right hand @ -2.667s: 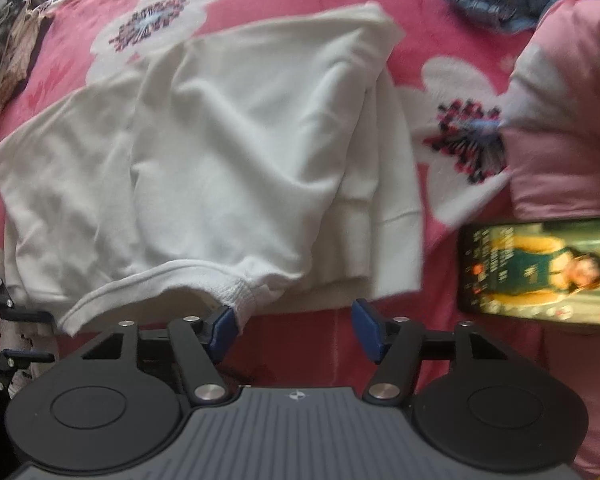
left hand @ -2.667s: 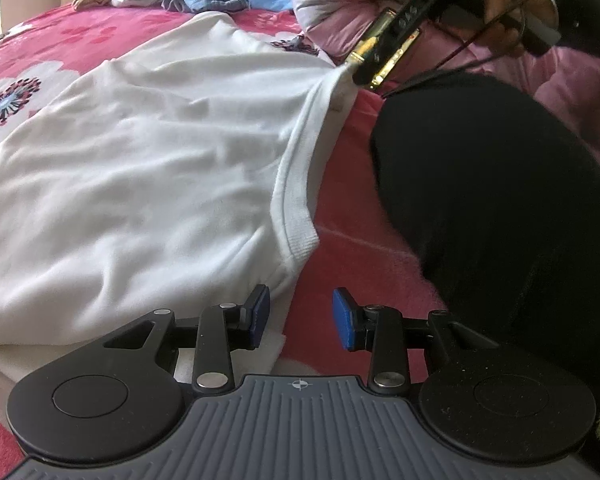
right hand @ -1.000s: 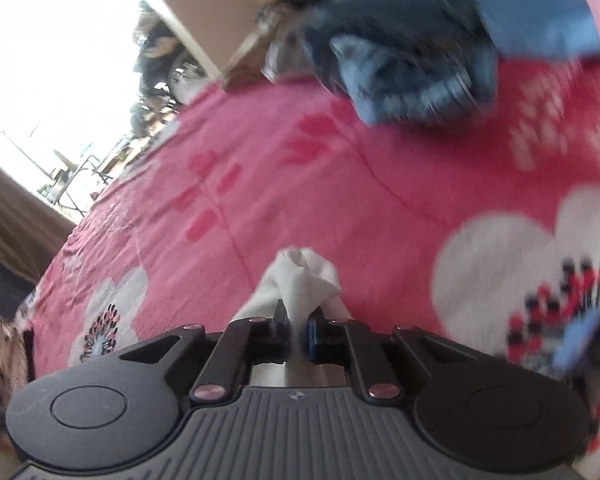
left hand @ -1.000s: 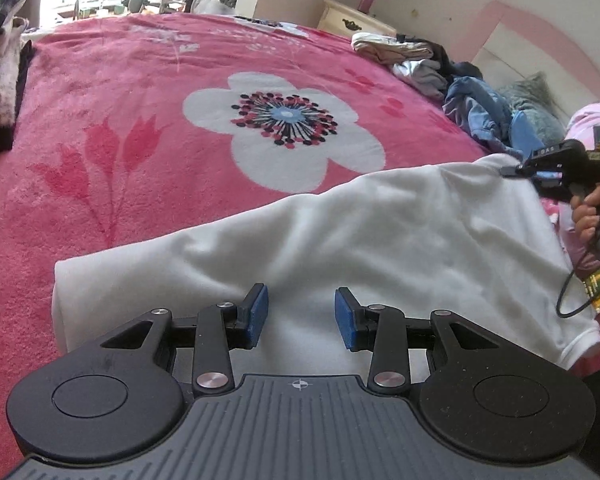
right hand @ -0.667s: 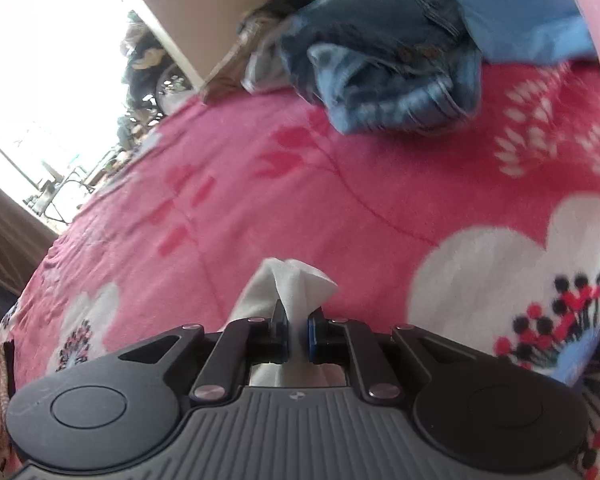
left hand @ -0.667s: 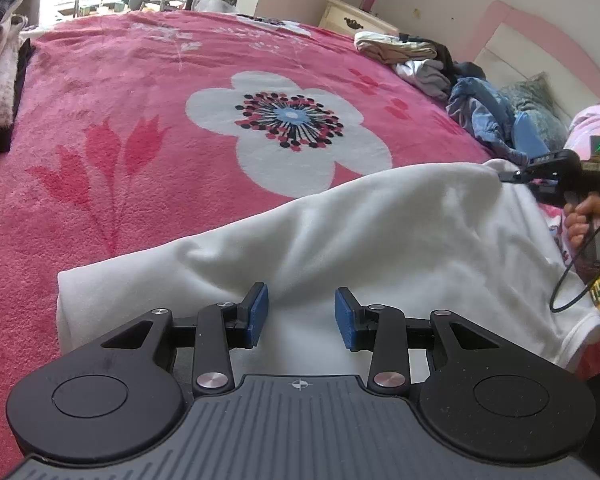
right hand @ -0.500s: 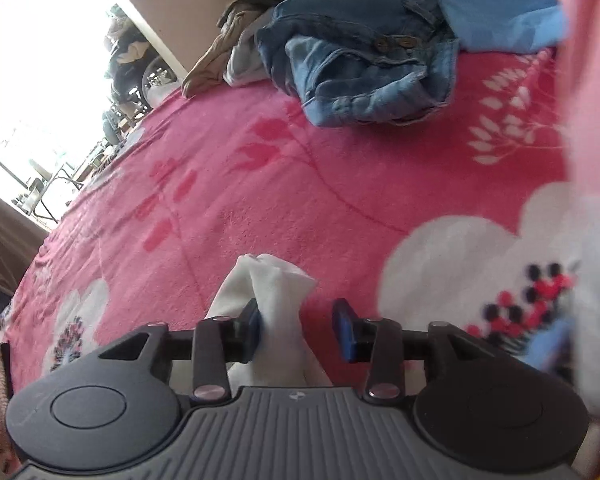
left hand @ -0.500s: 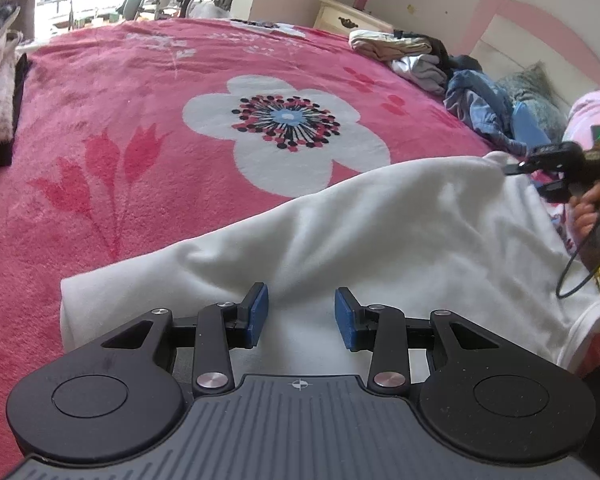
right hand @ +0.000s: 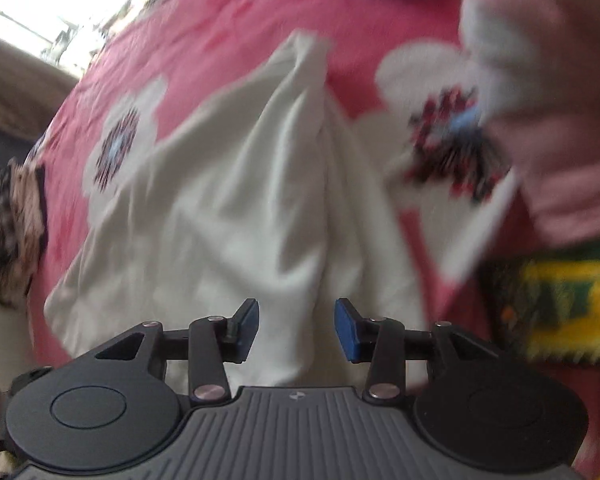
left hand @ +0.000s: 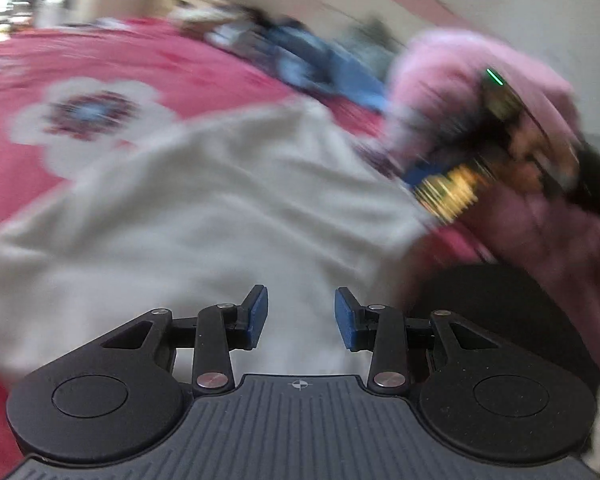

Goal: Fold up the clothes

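Both pairs of blue-padded fingers stand apart with nothing pinched between them. On the right gripper the fingers are partly spread above a raised fold of the one white garment, and the cloth runs under the gap without either pad pressing on it. On the left gripper the fingers are likewise parted partway over the near edge of the same white garment, clear of the fabric.

That garment lies crumpled on the bed, on a pink blanket printed with large white flowers; two such flowers show in the right wrist view and one in the left. In the left wrist view the other gripper appears blurred at the garment's far right corner, held by a hand. A pink pillow or quilt bulges behind it. Blue clothing is heaped farther back. A dark patterned cloth sits at the bed's left edge.
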Tool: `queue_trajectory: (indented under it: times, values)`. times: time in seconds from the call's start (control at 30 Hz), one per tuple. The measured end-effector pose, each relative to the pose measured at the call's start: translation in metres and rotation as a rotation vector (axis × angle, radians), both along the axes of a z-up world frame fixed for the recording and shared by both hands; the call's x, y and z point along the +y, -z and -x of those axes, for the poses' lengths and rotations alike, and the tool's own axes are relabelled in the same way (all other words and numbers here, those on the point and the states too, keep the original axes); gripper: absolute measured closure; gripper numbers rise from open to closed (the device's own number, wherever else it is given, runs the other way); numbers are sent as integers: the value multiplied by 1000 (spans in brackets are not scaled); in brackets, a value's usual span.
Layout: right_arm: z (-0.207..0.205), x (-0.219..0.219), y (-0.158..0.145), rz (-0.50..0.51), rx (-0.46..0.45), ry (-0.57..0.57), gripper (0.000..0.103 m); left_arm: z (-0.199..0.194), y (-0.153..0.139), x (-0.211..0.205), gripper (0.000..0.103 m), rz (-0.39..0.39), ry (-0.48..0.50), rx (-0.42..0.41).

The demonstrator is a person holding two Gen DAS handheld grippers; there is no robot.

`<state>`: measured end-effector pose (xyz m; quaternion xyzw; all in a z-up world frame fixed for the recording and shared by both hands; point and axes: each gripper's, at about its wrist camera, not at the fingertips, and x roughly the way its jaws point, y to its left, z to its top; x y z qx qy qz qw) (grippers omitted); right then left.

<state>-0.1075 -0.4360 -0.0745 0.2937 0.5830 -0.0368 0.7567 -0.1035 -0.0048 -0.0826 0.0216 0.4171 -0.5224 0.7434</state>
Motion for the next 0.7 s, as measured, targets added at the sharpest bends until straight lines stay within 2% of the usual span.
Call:
queue_trajectory:
  times: [0.07, 0.23, 0.37, 0.4, 0.47, 0.6, 0.7]
  values:
    - [2, 11, 4, 2, 22, -17, 59, 15, 9, -11, 66, -30, 68, -7]
    - [-2, 23, 14, 39, 61, 4, 68, 39, 29, -25, 66, -97, 166, -5]
    - [-2, 27, 18, 48, 73, -5, 80, 51, 33, -23, 66, -130, 191, -31]
    - [-1, 29, 18, 53, 71, -12, 88, 52, 33, -23, 66, -131, 194, -41]
    - [-1, 32, 11, 77, 59, -23, 95, 51, 31, -22, 66, -129, 197, -49]
    - [3, 37, -9, 137, 34, -48, 96, 47, 30, -18, 66, -122, 196, -53]
    - [4, 37, -6, 167, 65, -50, 96, 42, 33, -18, 66, -118, 197, -36]
